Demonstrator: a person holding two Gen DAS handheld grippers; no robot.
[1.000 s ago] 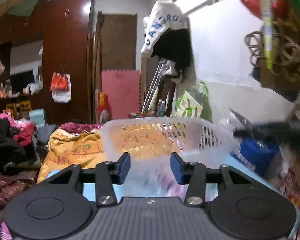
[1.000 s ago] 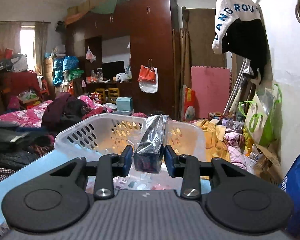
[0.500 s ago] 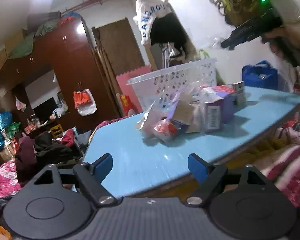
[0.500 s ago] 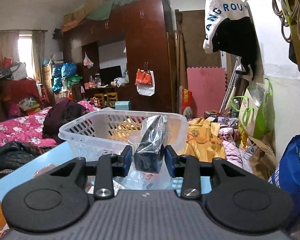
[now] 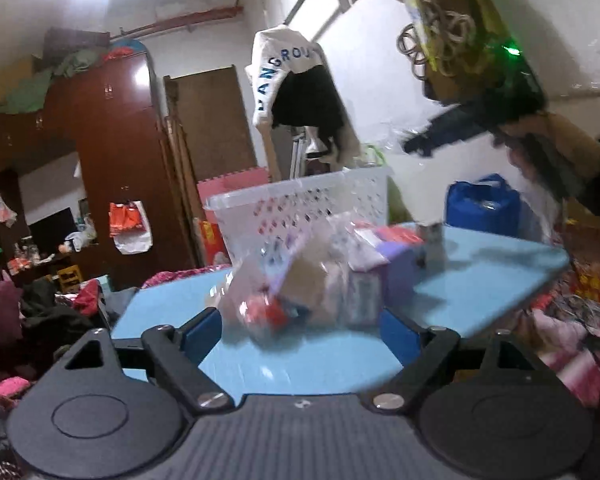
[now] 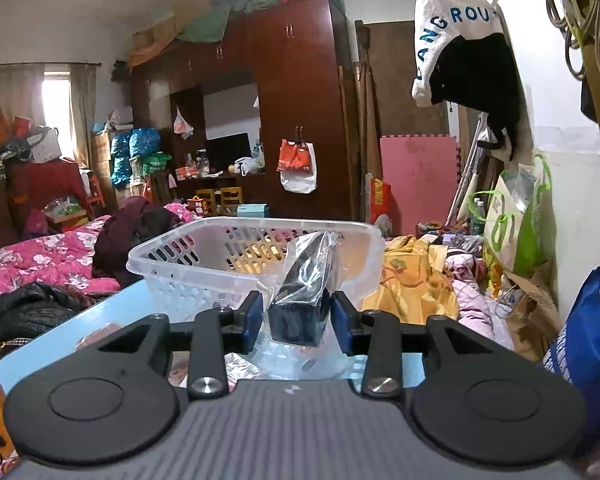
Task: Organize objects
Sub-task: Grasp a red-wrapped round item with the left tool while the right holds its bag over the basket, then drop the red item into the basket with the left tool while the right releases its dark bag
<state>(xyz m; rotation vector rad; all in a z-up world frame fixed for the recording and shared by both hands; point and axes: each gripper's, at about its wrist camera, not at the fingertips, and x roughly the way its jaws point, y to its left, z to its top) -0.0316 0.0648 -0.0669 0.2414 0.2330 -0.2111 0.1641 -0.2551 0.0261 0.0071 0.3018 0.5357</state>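
Observation:
A clear plastic basket stands at the far end of the light blue table; it also shows in the right wrist view. A blurred pile of bagged packets and small boxes lies in front of it. My left gripper is open and empty, low over the table, with the pile just ahead of its fingers. My right gripper is shut on a black object in a clear plastic bag, held above the table in front of the basket. The right gripper also shows in the left wrist view, high at the right.
A blue bag stands by the wall behind the table's right end. Clothes hang on the wall. Bedding and clothes piles lie left of the table, a dark wardrobe behind.
The left gripper pulled back from the basket, opened wide, then moved in toward the pile. The right gripper kept its bagged object and rose slightly above the basket rim.

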